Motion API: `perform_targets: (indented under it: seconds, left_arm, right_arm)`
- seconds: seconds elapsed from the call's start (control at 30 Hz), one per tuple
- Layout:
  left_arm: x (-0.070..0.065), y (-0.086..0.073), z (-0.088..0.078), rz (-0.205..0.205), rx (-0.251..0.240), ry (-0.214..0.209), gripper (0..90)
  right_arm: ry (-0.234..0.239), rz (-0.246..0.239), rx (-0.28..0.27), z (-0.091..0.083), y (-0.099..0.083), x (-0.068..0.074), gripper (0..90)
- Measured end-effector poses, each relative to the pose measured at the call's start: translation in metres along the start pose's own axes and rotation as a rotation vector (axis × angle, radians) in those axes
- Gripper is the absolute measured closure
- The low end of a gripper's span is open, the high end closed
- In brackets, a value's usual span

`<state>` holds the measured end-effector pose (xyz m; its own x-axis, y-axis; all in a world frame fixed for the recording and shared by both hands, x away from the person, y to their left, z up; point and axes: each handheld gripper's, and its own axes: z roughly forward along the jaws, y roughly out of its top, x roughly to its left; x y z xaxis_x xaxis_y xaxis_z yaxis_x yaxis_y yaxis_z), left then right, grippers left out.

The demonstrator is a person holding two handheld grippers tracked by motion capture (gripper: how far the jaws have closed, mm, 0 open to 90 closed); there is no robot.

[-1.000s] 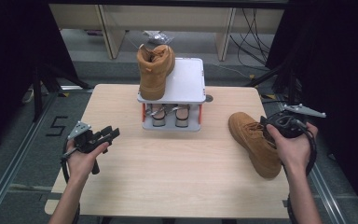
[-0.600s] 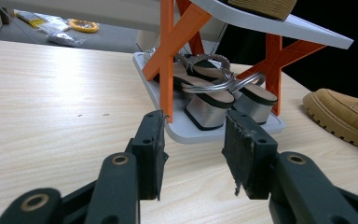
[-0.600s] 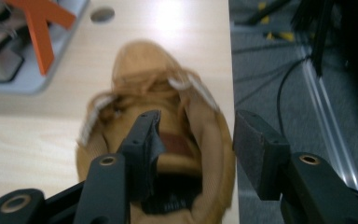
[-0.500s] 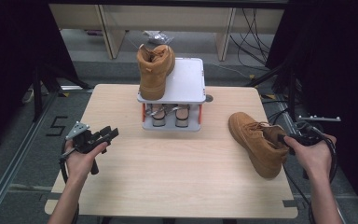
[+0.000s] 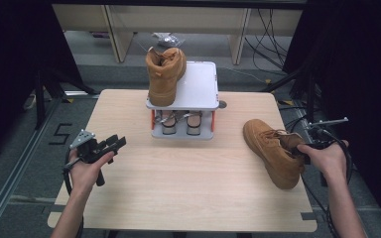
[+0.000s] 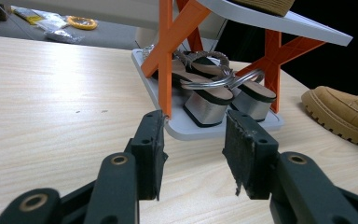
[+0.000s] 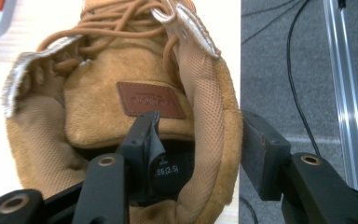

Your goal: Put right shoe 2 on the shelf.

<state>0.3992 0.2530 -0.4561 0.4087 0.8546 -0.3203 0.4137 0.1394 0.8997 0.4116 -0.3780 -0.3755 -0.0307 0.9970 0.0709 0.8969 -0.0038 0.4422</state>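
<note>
A tan lace-up boot point(image 5: 270, 148) lies on the table's right side, its opening toward my right hand. My right gripper point(image 5: 301, 148) stands open astride the boot's collar. In the right gripper view one jaw of the right gripper point(image 7: 200, 126) is inside the boot point(image 7: 121, 107) by the tongue, and the other is outside the padded collar. A matching boot point(image 5: 164, 74) stands upright on the top shelf of a small rack point(image 5: 198, 84). My left gripper point(image 5: 115, 144) hovers open at the table's left, pointing at the rack, and nothing sits between the left gripper's point(image 6: 193, 126) pads.
A pair of silver-heeled sandals point(image 6: 214, 93) sits on the lower shelf between the rack's orange legs point(image 6: 165, 56). The wooden table point(image 5: 188, 188) ends just right of the lying boot. Cables and a metal rail point(image 7: 345, 93) run along the floor there.
My right hand has come down and toward the near edge, bringing its jaws over the lying boot's collar. The left hand and both boots have stayed put.
</note>
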Motion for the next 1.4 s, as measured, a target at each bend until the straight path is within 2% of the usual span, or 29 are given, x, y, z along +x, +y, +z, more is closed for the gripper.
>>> perform_targets:
  seconds: [0.03, 0.07, 0.17, 0.2, 0.23, 0.27, 0.3, 0.37, 0.4, 0.43, 0.47, 0.53, 0.57, 0.6, 0.63, 0.67, 0.73, 0.83, 0.87, 0.97, 1.0, 1.07, 1.1, 1.13, 1.17, 1.23, 1.33, 1.37, 1.4]
  left_arm:
    - [0.0, 0.0, 0.0, 0.0, 0.0, 0.0, 56.8]
    - [0.0, 0.0, 0.0, -0.001, 0.0, 0.0, 56.8]
    - [0.0, -0.001, 0.001, -0.002, 0.001, -0.004, 56.8]
    - [-0.001, -0.001, 0.001, -0.001, 0.003, -0.004, 56.7]
    - [-0.001, -0.001, 0.001, 0.0, 0.005, -0.004, 56.6]
    - [-0.001, -0.001, 0.001, 0.001, 0.003, -0.005, 56.6]
    - [-0.001, -0.001, 0.001, 0.001, 0.007, -0.006, 56.6]
    - [-0.001, -0.001, 0.001, 0.001, 0.007, -0.006, 56.6]
    - [-0.001, -0.001, 0.001, 0.001, 0.008, -0.006, 56.6]
    - [-0.001, -0.001, 0.001, 0.001, 0.008, -0.007, 56.6]
    - [-0.001, -0.001, 0.001, 0.0, 0.008, -0.006, 56.6]
    - [-0.001, -0.002, 0.001, -0.003, 0.008, -0.007, 56.6]
    - [-0.001, -0.002, 0.001, -0.004, 0.009, -0.008, 56.6]
    - [-0.001, -0.002, 0.001, -0.004, 0.009, -0.008, 56.6]
    - [-0.001, -0.002, 0.001, -0.004, 0.01, -0.008, 56.6]
    - [-0.001, -0.002, 0.001, -0.005, 0.01, -0.008, 56.6]
    - [-0.001, -0.002, 0.001, -0.005, 0.012, -0.008, 56.6]
    - [-0.002, -0.002, 0.001, -0.002, 0.013, -0.011, 56.6]
    - [-0.002, -0.002, 0.001, -0.002, 0.013, -0.012, 56.6]
    - [-0.003, -0.002, 0.001, -0.001, 0.014, -0.011, 56.6]
    - [-0.003, -0.002, 0.001, -0.001, 0.013, -0.011, 56.7]
    - [-0.002, -0.002, 0.001, -0.002, 0.014, -0.012, 56.7]
    - [-0.002, -0.003, 0.002, -0.002, 0.015, -0.011, 56.7]
    - [-0.002, -0.003, 0.002, -0.002, 0.017, -0.011, 56.7]
    - [-0.002, -0.003, 0.002, -0.004, 0.019, -0.012, 56.7]
    - [-0.003, -0.003, 0.002, -0.004, 0.02, -0.012, 56.7]
    - [-0.003, -0.003, 0.002, -0.004, 0.019, -0.012, 56.7]
    - [-0.002, -0.003, 0.002, -0.005, 0.019, -0.013, 56.7]
    - [-0.002, -0.003, 0.003, -0.006, 0.018, -0.012, 56.7]
  right_arm:
    - [0.005, 0.043, 0.02, 0.001, 0.0, 0.003, 51.5]
    - [0.003, 0.001, 0.023, 0.002, 0.001, 0.0, 51.6]
    - [-0.002, 0.01, 0.046, 0.007, 0.002, -0.001, 53.0]
    - [0.011, 0.042, 0.046, 0.009, 0.002, 0.0, 53.6]
    - [0.0, 0.044, 0.05, 0.01, 0.002, 0.001, 54.6]
    - [-0.002, 0.045, 0.074, 0.01, 0.003, 0.001, 55.8]
    - [0.006, 0.014, 0.061, 0.013, 0.003, -0.002, 56.5]
    - [0.008, 0.013, 0.082, 0.015, 0.005, -0.003, 59.3]
    - [0.01, 0.064, 0.102, 0.015, 0.005, 0.001, 60.4]
    - [0.001, 0.023, 0.084, 0.016, 0.006, -0.002, 61.8]
    - [0.007, 0.013, 0.092, 0.016, 0.007, -0.003, 63.2]
    - [0.012, 0.068, 0.105, 0.017, 0.008, 0.001, 65.2]
    - [0.008, -0.001, 0.105, 0.018, 0.009, -0.004, 66.6]
    - [0.013, 0.066, 0.106, 0.019, 0.008, 0.0, 68.1]
    - [0.004, -0.003, 0.109, 0.02, 0.009, -0.006, 70.2]
    - [0.004, 0.051, 0.129, 0.02, 0.009, -0.002, 72.3]
    - [-0.006, 0.016, 0.123, 0.02, 0.009, -0.005, 74.9]
    - [-0.006, 0.02, 0.119, 0.02, 0.01, -0.005, 76.1]
    - [0.002, 0.07, 0.126, 0.02, 0.01, -0.001, 76.6]
    - [0.02, 0.097, 0.14, 0.019, 0.01, -0.002, 77.6]
    - [0.02, 0.069, 0.129, 0.019, 0.01, -0.005, 77.9]
    - [0.041, 0.078, 0.126, 0.02, 0.009, -0.009, 78.3]
    - [0.06, 0.13, 0.144, 0.019, 0.009, -0.007, 78.6]
    - [0.071, 0.122, 0.131, 0.019, 0.008, -0.01, 78.8]
    - [0.073, 0.153, 0.131, 0.019, 0.007, -0.009, 79.0]
    - [0.105, 0.118, 0.116, 0.02, 0.007, -0.017, 79.3]
    - [0.107, 0.179, 0.106, 0.019, 0.007, -0.017, 79.7]
    - [0.134, 0.223, 0.122, 0.018, 0.007, -0.015, 79.9]
    - [0.141, 0.223, 0.119, 0.018, 0.006, -0.015, 80.0]
